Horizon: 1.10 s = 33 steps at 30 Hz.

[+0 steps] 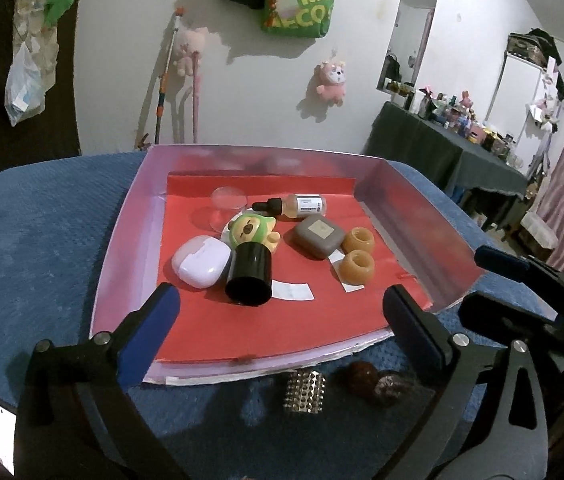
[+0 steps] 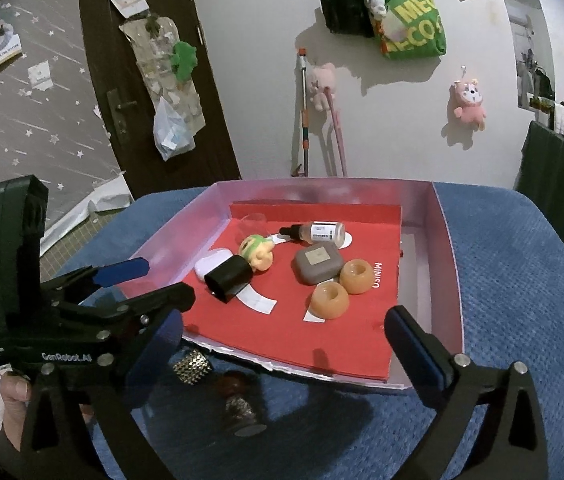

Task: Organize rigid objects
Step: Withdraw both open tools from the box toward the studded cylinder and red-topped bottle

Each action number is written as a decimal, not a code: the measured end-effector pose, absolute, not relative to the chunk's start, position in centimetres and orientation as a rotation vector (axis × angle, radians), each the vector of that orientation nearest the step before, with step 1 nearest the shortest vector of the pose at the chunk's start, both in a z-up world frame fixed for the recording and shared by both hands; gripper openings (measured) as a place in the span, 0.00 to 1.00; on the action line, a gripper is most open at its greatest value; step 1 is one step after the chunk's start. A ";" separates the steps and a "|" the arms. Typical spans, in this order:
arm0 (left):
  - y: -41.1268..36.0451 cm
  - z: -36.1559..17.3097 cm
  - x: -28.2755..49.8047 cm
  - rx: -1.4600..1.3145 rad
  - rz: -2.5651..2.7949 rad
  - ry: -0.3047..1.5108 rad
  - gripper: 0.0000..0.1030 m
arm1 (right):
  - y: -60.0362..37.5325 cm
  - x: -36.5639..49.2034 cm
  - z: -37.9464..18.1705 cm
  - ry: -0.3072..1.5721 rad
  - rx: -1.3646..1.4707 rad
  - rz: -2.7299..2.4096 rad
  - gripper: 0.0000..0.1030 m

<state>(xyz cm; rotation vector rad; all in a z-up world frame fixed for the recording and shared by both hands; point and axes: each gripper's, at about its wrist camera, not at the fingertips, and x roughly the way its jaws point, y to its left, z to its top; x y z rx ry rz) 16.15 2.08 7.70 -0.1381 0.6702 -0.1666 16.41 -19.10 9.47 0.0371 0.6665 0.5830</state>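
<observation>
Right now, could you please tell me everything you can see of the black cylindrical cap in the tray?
The black cap is a glossy, plastic-looking cylinder lying tilted on its side, its hollow open end facing the near edge. It sits on the tray's red liner, leaning against the pale lilac case and the green toy figure, and partly over a white paper strip. Neither gripper touches it.

We see a dim room with soft, noisy detail. Hard shadows fall leftwards behind the hanging toys on the wall beyond the fingers (image 1: 414, 324). Fisheye bending curves the edges, corners go black, and the near objects below the fingers look murky.
</observation>
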 end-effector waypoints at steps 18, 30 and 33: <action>1.1 8.2 13.0 -0.138 -0.160 0.630 1.00 | -20.1 12.2 10.2 0.535 0.030 0.547 1.00; 0.3 8.2 10.9 -0.117 -0.144 0.614 1.00 | -20.3 9.8 10.6 0.483 0.015 0.520 1.00; -0.1 8.0 10.5 -0.108 -0.144 0.617 1.00 | -20.4 9.5 10.3 0.484 0.013 0.513 1.00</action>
